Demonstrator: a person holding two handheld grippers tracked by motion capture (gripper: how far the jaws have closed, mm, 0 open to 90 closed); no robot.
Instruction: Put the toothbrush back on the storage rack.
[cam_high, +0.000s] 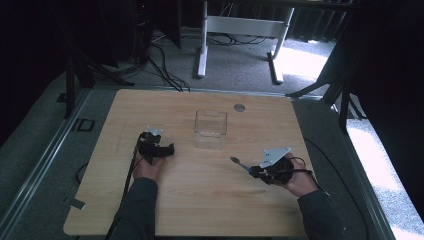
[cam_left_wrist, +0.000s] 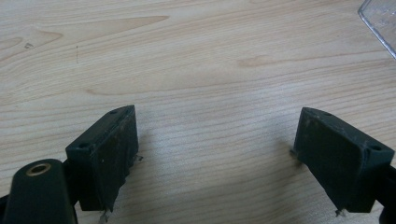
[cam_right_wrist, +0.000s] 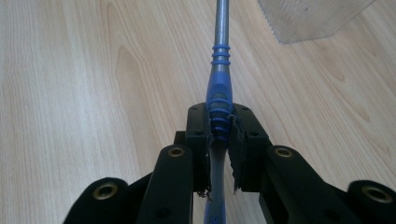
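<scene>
Blue ribbed handle (cam_right_wrist: 219, 100) — right gripper (cam_right_wrist: 219, 128) clamped.

Counter (cam_high: 200, 210): pale wood, visible grain, smooth matt finish with a faint sheen.
Box (cam_high: 210, 125), centre of the high view: clear plastic, glossy, thin walls.
Utensil (cam_right_wrist: 219, 88): ribbed blue plastic handle, slightly shiny; dull grey metal shaft.
Right tool (cam_right_wrist: 219, 135): matt black plastic, brass-coloured screw inserts, frayed pad edges.
Left tool (cam_left_wrist: 215, 154): matt black, scuffed, dusty pads.
</scene>
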